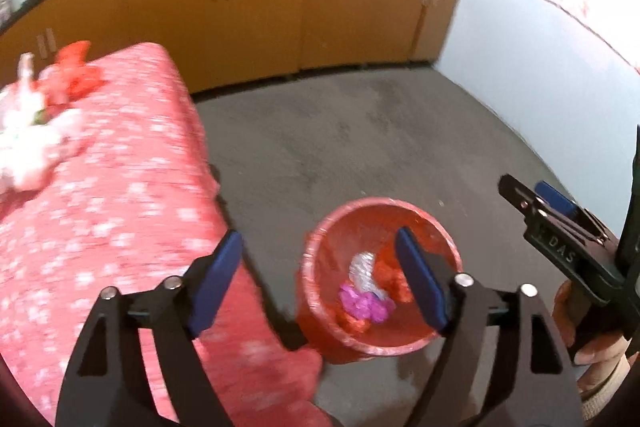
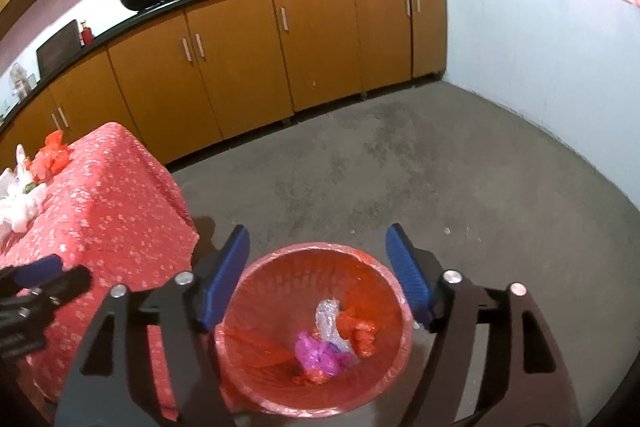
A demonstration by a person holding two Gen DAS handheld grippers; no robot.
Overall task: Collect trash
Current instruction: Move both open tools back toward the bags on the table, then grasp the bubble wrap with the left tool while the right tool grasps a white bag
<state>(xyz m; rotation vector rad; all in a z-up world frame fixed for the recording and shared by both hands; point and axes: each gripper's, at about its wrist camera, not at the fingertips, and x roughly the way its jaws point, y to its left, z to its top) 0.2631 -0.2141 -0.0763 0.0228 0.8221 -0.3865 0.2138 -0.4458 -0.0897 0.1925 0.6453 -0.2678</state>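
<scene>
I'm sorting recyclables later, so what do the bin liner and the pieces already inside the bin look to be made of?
The bin liner looks like thin, glossy red plastic film: translucent and wrinkled over the rim. The clear piece seems to be bubble wrap or crinkled plastic, shiny with a bumpy texture. The magenta piece and the red piece look like crumpled thin plastic bags, though blur leaves that open.

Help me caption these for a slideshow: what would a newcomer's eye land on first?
Probably the red-lined trash bin on the grey floor, below the open right gripper, with a pink wad, a clear wrapper and red scraps inside. Next, the red flowered tablecloth at left, carrying white and red plastic trash. Orange cabinets line the back wall.
</scene>
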